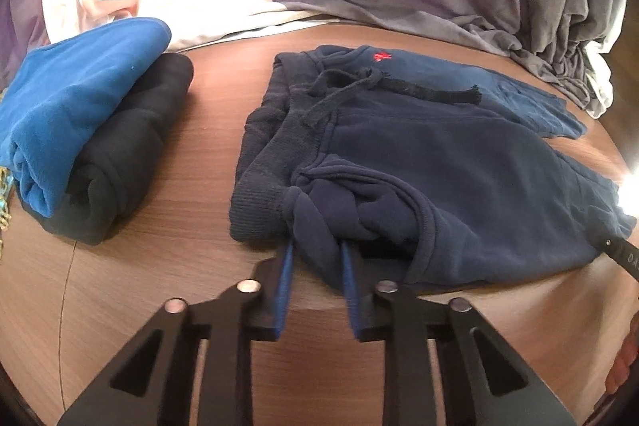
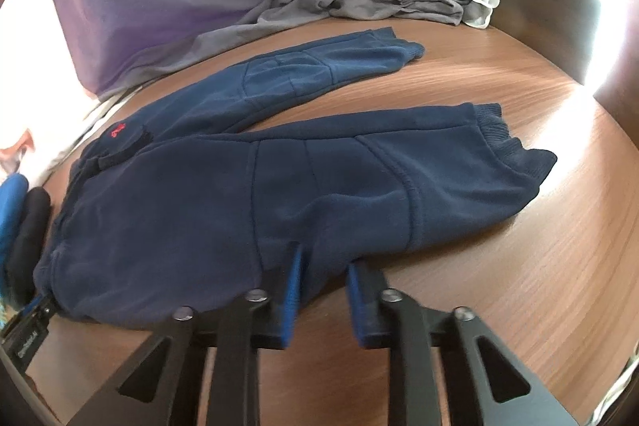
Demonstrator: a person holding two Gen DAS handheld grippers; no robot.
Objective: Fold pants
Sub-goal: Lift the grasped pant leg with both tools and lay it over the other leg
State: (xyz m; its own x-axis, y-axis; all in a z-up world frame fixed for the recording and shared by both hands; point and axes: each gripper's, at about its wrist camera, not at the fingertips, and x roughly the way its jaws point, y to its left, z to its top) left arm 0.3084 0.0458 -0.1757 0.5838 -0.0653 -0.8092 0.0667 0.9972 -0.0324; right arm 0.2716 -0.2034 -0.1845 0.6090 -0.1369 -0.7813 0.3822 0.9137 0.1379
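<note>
Left wrist view has the left tongs point(image 1: 315, 250) pinching a bunched waistband corner of the navy pants point(image 1: 439, 162) mid-frame on the table point(image 1: 179, 266), while the right tongs point(image 2: 321, 268) sit parted at the near leg's edge, probably for folding that leg over.

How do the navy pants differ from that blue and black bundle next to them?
The navy pants lie spread flat, legs apart; the blue and black bundle is already folded into a compact stack. The pants are one colour with a small red logo; the bundle is two-toned. Both rest on the wooden table.
</note>
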